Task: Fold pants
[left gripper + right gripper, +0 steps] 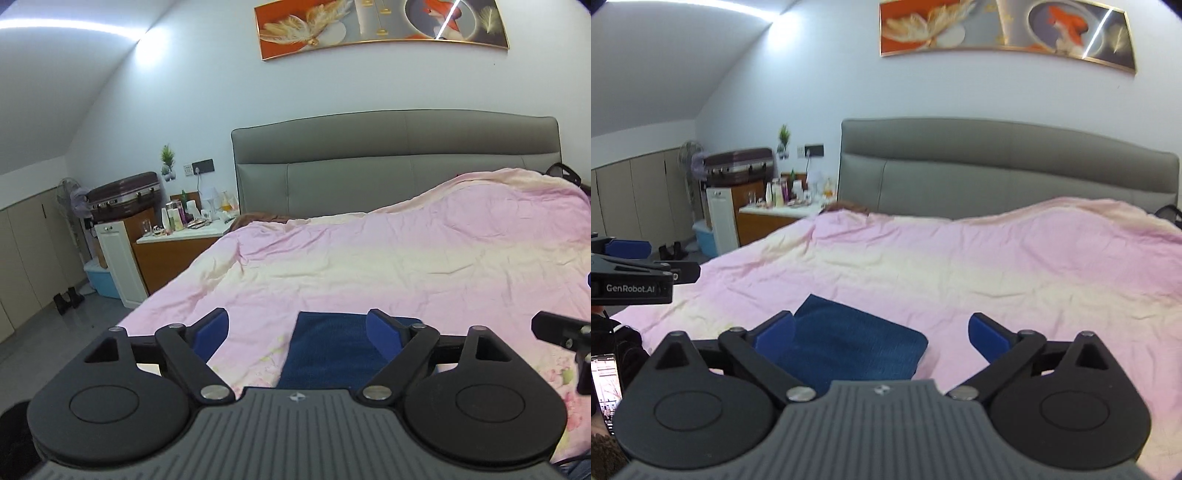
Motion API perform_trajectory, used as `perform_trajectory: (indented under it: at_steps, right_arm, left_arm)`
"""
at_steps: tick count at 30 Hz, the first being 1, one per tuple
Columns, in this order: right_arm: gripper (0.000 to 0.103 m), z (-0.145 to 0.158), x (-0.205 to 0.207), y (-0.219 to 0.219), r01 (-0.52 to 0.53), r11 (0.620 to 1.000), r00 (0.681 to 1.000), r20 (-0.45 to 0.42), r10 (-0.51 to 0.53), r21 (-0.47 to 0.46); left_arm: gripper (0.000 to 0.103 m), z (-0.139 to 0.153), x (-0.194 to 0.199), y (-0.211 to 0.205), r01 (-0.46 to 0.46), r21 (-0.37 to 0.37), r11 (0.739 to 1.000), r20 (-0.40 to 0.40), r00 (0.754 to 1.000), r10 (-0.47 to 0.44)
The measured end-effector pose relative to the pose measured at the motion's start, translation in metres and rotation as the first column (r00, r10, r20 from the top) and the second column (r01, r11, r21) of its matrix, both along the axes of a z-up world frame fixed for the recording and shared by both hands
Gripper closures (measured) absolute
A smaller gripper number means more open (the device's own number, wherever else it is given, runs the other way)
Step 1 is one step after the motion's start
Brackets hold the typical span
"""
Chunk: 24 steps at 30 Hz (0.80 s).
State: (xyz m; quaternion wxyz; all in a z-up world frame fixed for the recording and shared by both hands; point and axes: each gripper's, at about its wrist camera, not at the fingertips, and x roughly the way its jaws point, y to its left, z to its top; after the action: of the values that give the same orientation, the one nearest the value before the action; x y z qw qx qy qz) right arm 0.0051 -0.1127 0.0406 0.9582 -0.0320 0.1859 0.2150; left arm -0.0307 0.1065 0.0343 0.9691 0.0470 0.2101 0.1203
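Folded blue pants lie flat on a pink bedspread. The left gripper and right gripper hover above, jaws wide apart, holding nothing.

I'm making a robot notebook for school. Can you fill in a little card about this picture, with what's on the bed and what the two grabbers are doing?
place: bedroom, on a bed with a pink quilt
pants: blue pants, folded into a small flat bundle on the quilt
left gripper: open, nothing between its pads
right gripper: open, nothing held
contact: neither gripper touches the pants
behind the bed: grey headboard, painting on the wall
beside the bed: cluttered nightstand
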Motion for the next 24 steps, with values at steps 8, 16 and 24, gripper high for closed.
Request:
perform_trajectory:
  at_steps: [8, 16, 24]
  right_arm:
    - [0.005, -0.016, -0.071, -0.032, 0.112, 0.994, 0.994, 0.016, -0.111, -0.008]
    - [0.005, -0.046, -0.088, -0.036, 0.142, 0.99, 0.987, -0.078, -0.143, -0.012]
    - [0.005, -0.056, -0.086, -0.036, 0.153, 0.988, 0.983, -0.101, -0.154, -0.013]
  left_arm:
    - [0.005, -0.033, -0.022, -0.028, 0.08, -0.075, 0.994, -0.131, 0.987, -0.089]
    - [0.004, -0.066, -0.037, -0.03, 0.041, -0.13, 0.991, -0.196, 0.978, -0.066]
    - [0.005, -0.072, -0.04, -0.031, 0.038, -0.143, 0.989, -0.216, 0.974, -0.068]
